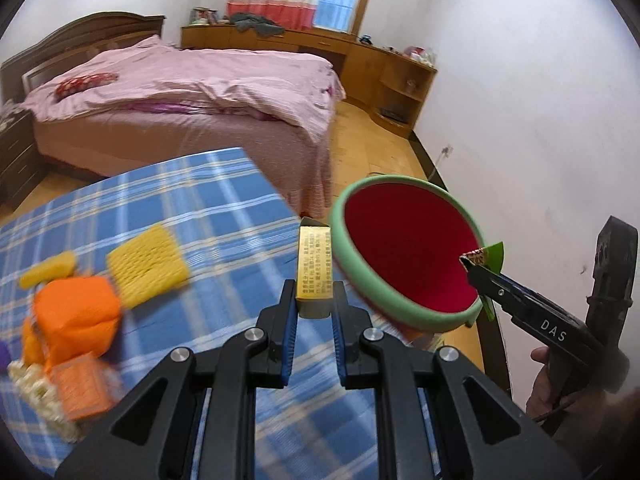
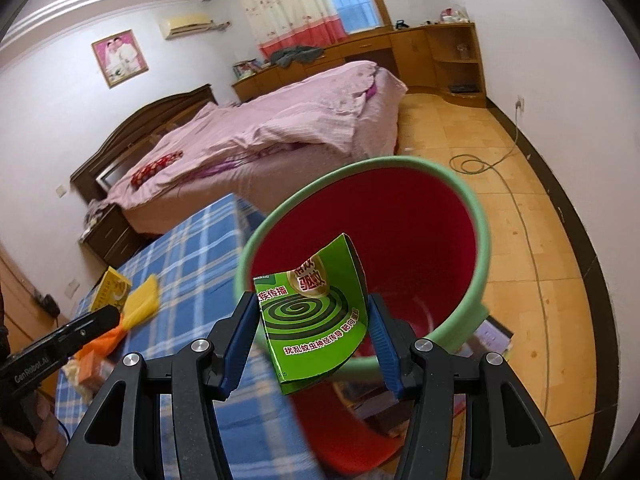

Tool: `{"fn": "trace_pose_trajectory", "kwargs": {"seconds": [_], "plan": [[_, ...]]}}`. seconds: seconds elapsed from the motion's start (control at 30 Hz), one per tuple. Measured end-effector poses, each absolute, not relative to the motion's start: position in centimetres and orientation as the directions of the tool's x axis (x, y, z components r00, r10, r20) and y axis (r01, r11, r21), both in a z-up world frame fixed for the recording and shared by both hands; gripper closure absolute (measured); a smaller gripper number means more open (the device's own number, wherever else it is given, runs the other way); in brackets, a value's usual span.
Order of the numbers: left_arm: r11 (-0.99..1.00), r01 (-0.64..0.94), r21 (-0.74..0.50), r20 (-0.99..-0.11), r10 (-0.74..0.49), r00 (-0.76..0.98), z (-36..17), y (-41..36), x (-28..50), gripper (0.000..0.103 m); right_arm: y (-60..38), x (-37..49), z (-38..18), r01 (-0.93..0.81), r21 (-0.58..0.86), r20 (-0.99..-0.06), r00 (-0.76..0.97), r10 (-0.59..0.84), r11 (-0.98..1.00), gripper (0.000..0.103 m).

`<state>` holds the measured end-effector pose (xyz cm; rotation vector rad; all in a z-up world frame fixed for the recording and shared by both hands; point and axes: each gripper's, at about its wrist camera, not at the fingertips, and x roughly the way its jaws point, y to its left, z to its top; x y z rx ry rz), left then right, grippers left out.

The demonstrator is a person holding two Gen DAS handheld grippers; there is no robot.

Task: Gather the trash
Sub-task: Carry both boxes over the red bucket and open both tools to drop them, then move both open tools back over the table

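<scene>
My left gripper (image 1: 314, 295) is shut on a narrow gold box (image 1: 315, 258), held over the edge of the blue plaid table (image 1: 192, 204) beside the bin. The bin (image 1: 340, 236) is red inside with a green rim and stands off the table's right side. My right gripper (image 2: 313, 305) is shut on a flattened green mosquito-coil box (image 2: 316, 312), which hangs over the bin's mouth (image 2: 482, 240). In the left wrist view the right gripper (image 1: 476, 269) reaches in over the bin's near rim. The right wrist view shows the left gripper (image 2: 114, 314) with the gold box (image 2: 109, 290).
On the table lie a yellow foam net (image 1: 148, 266), an orange bag (image 1: 76, 316), a small orange box (image 1: 82, 392) and white foam pieces (image 1: 36, 396). A pink bed (image 1: 208, 92) stands behind. A green cable (image 2: 480, 164) loops on the tiled floor.
</scene>
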<state>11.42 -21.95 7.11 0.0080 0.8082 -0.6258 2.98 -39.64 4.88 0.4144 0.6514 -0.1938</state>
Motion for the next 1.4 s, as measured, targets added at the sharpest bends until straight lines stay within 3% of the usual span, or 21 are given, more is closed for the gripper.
{"fn": "trace_pose_trajectory", "kwargs": {"seconds": [0.53,0.6,0.67,0.73,1.4], "plan": [[0.778,0.595,-0.199,-0.722,-0.527,0.448,4.2,-31.6,14.8,0.087,-45.9,5.1,1.9,0.349,0.364,-0.651,0.759,-0.032,0.863,0.045],[0.781,0.593,-0.196,-0.729,-0.521,0.444,4.0,-31.9,14.9,0.072,-46.1,5.2,1.7,0.348,0.376,-0.644,0.765,-0.028,0.859,0.044],[0.787,0.583,-0.201,-0.728,-0.518,0.449,3.7,-31.8,15.2,0.064,-46.3,5.3,1.4,0.348,0.391,-0.642,0.767,-0.019,0.852,0.039],[0.797,0.568,-0.206,-0.730,-0.512,0.453,3.6,-31.6,15.4,0.064,-46.2,5.4,1.2,0.342,0.404,-0.638,0.770,-0.007,0.848,0.033],[0.847,0.485,-0.217,-0.696,-0.483,0.532,6.4,-25.7,12.7,0.064,-44.1,2.7,3.2,0.306,0.443,-0.584,0.812,0.012,0.843,0.032]]}}
